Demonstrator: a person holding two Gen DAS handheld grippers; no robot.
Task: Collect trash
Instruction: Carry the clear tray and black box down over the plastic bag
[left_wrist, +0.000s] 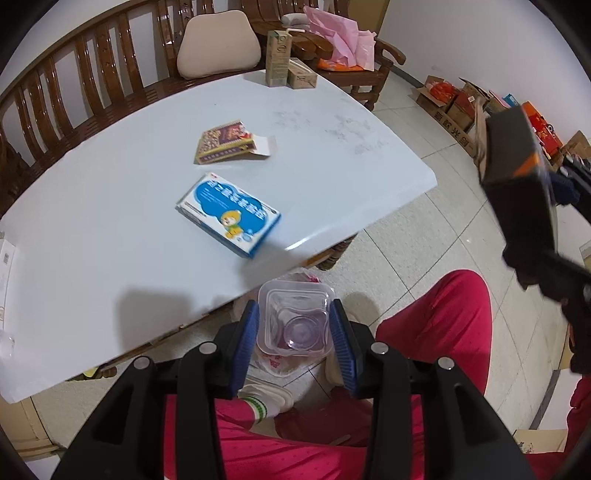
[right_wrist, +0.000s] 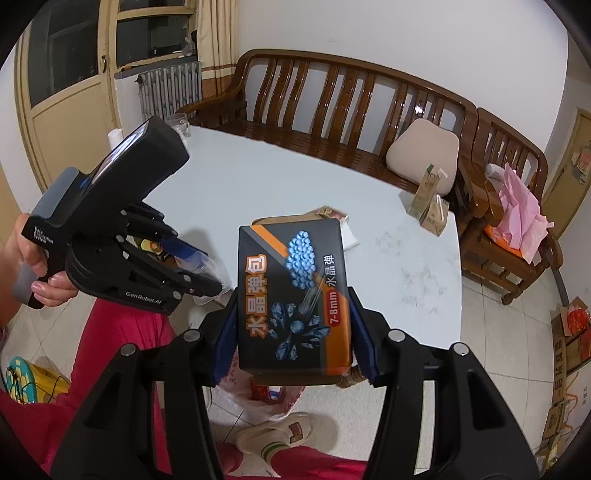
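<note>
Left wrist view: left gripper (left_wrist: 295, 328) fingers clamp a clear plastic cup (left_wrist: 295, 321) beyond the table (left_wrist: 92, 240) edge, over the floor; right gripper (right_wrist: 293, 332) fingers grip a black box (right_wrist: 291, 295) — a blue carton (left_wrist: 229, 216) lies on the table.

Left gripper (left_wrist: 295, 332) pointed steeply down past the near table edge, blue pads (left_wrist: 246, 332) clamped on a clear plastic cup (left_wrist: 295, 321). Right gripper (right_wrist: 291, 325) tilted down, pads pressed on both sides of a black box (right_wrist: 291, 295). Bare left hand (right_wrist: 37, 266) wrapped the left handle. Red-trousered legs (left_wrist: 436, 325) sat below both.
</note>
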